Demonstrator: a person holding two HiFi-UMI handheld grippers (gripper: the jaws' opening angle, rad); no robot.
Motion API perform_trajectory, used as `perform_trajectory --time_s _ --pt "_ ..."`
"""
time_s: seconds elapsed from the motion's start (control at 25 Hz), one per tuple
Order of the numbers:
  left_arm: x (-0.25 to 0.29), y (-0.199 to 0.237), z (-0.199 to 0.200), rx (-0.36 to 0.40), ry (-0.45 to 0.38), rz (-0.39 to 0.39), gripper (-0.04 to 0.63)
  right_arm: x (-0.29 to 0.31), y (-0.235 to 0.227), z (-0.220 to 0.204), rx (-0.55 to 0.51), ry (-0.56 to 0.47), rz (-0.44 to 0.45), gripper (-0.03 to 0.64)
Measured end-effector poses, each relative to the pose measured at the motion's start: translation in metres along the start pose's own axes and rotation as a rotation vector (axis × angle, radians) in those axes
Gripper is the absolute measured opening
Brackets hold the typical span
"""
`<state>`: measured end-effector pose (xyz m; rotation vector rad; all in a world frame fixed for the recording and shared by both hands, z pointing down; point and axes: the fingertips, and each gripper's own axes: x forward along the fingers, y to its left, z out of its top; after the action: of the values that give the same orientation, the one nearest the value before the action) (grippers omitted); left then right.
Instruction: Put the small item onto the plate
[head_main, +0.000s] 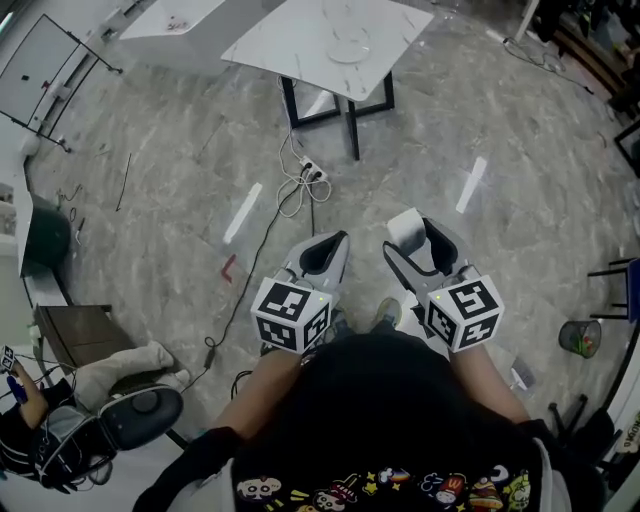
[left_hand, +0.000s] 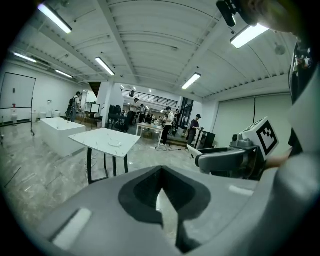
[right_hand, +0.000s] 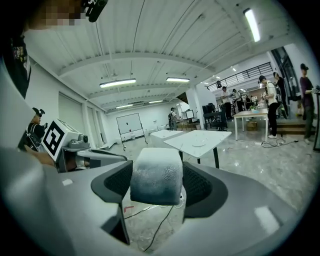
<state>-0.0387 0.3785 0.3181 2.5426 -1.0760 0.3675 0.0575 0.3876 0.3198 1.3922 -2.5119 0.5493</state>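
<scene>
1. Right gripper (head_main: 418, 240), 3 o'clock of centre: jaws pinching white block (right_hand: 156, 175).
2. Left gripper (head_main: 322, 255): jaws pressed together.
3. Plate (head_main: 350, 47) on white table (head_main: 290, 40), 12 o'clock, well apart from block.
4. Floor bin (head_main: 580, 338), 4 o'clock: coloured contents, unidentifiable.

The left claw (head_main: 324, 248) and right claw (head_main: 424, 246) sit side by side just before the person, a block (head_main: 404, 226) between the right one's jaws. Well ahead stands a bench (head_main: 290, 40) with a plate (head_main: 350, 45) on it, and a second bench (head_main: 175, 20) stands to its left. On the floor (head_main: 500, 120) between claws and bench lies a power strip (head_main: 312, 172); a bin (head_main: 580, 338) stands far right.
</scene>
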Motion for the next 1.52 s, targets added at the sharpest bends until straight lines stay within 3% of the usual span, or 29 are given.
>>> perform_trajectory --time_s 0.6,1.12,1.52 --pt "0.052 -0.037 -0.001 -0.007 0.016 0.082 0.000 -0.015 -0.072 -0.005 -0.015 0.012 0.060 0.341" --pt "0.095 0.004 0.019 -0.013 0.018 0.047 0.000 0.030 -0.091 0.012 -0.032 0.036 0.060 0.341" --pt "0.124 0.068 0.045 -0.019 0.032 0.011 0.000 0.096 -0.102 0.039 -0.011 0.058 0.021 0.341"
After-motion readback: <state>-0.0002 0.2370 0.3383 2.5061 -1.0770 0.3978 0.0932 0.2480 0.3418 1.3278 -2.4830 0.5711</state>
